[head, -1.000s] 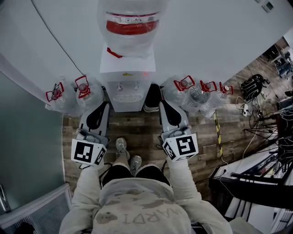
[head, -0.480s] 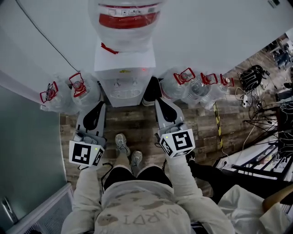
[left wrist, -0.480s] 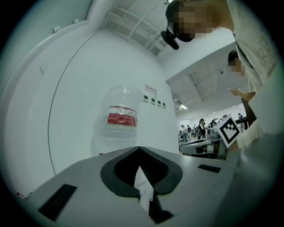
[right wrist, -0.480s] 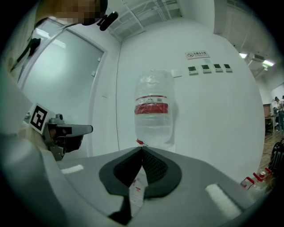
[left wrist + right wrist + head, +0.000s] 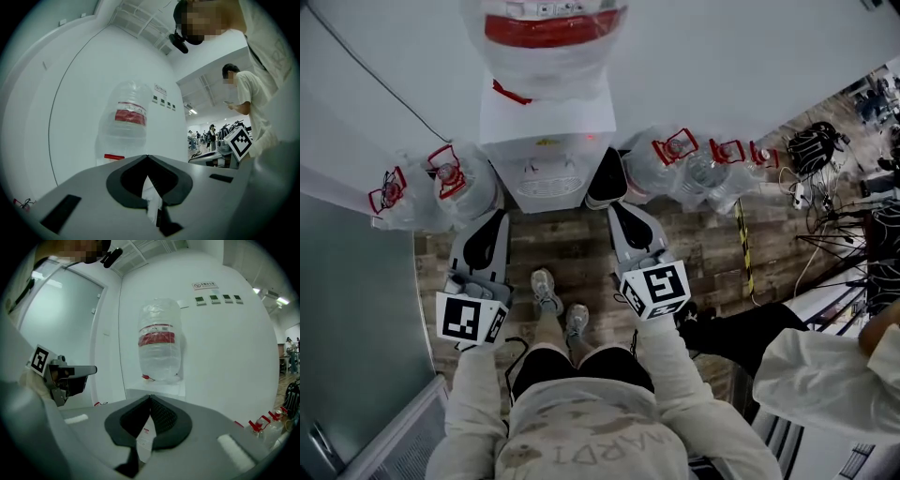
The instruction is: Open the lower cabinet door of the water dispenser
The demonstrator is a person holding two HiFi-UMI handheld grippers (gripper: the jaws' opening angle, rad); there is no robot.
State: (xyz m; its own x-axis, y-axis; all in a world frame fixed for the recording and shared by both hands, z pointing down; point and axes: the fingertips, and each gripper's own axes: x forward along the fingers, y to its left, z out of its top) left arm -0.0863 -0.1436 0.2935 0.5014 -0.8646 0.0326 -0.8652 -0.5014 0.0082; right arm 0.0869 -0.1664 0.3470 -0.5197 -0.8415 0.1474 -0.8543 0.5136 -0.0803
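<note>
Bottle [image 5: 546,58] atop dispenser [image 5: 546,131]: red label [image 5: 546,28], illegible.

Against the wall [image 5: 722,75], at centre: the water dispenser [image 5: 546,155], with a large bottle [image 5: 546,37] on top. On the floor [image 5: 581,253] to its left, along the wall: two left spare bottles [image 5: 441,187]; to its right, a row of right spare bottles [image 5: 689,173] (at least three, side by side). Before the dispenser, level with each other: left gripper [image 5: 494,217] near its left corner and just beside the left spare bottles, right gripper [image 5: 612,206] near its right corner. Between the grippers, lower down on the floor: a pair of shoes [image 5: 558,300]. Far right: a tangle of cables [image 5: 816,173], and nearer, another person's sleeve [image 5: 825,375]. Far left: a glass partition [image 5: 347,309]
</note>
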